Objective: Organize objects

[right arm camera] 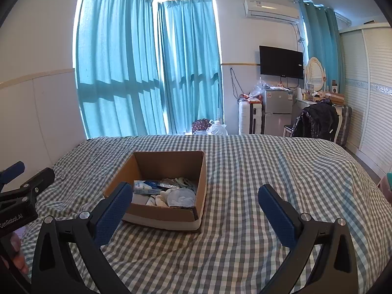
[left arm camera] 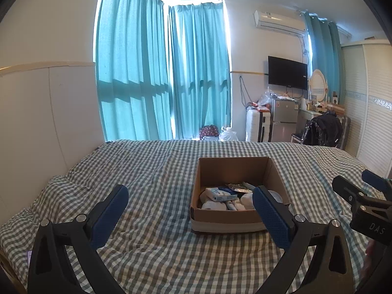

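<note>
An open cardboard box point(left arm camera: 235, 216) stands on the checked bedspread point(left arm camera: 156, 171); it also shows in the right wrist view point(right arm camera: 169, 216). Inside lie a tissue pack point(left arm camera: 220, 194), a foil packet point(left arm camera: 238, 188), white rolls point(left arm camera: 210, 205) and a clear round lid point(right arm camera: 182, 196). My left gripper point(left arm camera: 191, 193) is open and empty, held above the bed in front of the box. My right gripper point(right arm camera: 196, 192) is open and empty, to the right of the box's near corner. Each gripper shows at the edge of the other's view, the right one point(left arm camera: 362, 191) and the left one point(right arm camera: 22, 183).
Teal curtains point(left arm camera: 161, 73) hang beyond the bed's far edge. A suitcase point(left arm camera: 257, 126), small fridge point(left arm camera: 284, 117), wall TV point(left arm camera: 287, 72), and a chair with a black jacket point(left arm camera: 321, 129) stand at the far right. A wardrobe point(right arm camera: 367, 98) lines the right wall.
</note>
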A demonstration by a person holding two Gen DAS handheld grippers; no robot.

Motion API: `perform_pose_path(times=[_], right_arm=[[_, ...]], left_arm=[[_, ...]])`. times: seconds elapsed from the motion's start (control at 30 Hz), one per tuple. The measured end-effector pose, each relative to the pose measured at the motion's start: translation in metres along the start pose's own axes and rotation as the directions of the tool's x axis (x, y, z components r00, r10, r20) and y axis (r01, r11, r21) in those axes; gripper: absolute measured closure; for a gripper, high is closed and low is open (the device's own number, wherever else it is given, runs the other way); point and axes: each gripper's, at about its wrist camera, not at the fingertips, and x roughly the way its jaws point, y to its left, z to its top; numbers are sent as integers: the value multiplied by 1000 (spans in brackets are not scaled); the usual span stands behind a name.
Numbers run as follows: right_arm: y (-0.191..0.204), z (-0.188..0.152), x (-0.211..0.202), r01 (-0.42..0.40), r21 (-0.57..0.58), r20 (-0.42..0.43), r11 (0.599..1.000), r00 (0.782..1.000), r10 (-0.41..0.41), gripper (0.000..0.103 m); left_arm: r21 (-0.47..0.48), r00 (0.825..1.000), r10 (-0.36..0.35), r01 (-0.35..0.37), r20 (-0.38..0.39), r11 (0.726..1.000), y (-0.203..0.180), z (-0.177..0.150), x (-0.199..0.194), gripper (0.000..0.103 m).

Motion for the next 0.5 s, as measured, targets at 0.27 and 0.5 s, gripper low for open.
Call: perform_pose_path(times=[0.27, 0.5], right_arm=[[9, -4, 1, 11, -38, -10, 999, 1000, -12, 0], [13, -6, 1, 9, -52, -13, 999, 1000, -10, 0]], left_arm=[[-42, 1000, -13, 12, -17, 999, 4, -4, 3, 0], [-32, 1000, -6, 5, -22, 999, 1, -7, 1, 0]])
